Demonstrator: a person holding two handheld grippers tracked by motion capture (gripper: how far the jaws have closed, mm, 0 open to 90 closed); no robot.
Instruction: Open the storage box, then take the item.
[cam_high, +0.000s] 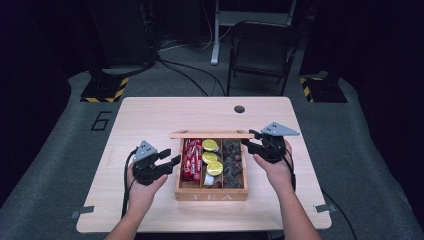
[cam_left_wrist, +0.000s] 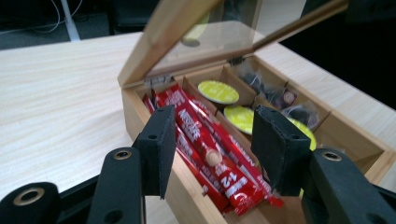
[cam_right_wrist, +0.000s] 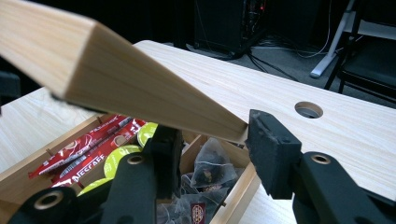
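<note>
Gripping the raised lid (cam_right_wrist: 140, 88) edge, right gripper (cam_right_wrist: 212, 154) clenched, left gripper (cam_left_wrist: 210, 149) released above red packets (cam_left_wrist: 210, 154) (lower ends hidden by jaws).

Black folding chair (cam_high: 262, 47) behind table (cam_high: 150, 120); number 6 (cam_high: 101, 120) marked on floor.

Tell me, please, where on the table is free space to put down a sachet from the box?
The table is bare left of the tea box, beyond the left gripper, and along the far edge behind the raised lid, around the round hole. It is crowded beside the box, where the right gripper holds the lid.
</note>
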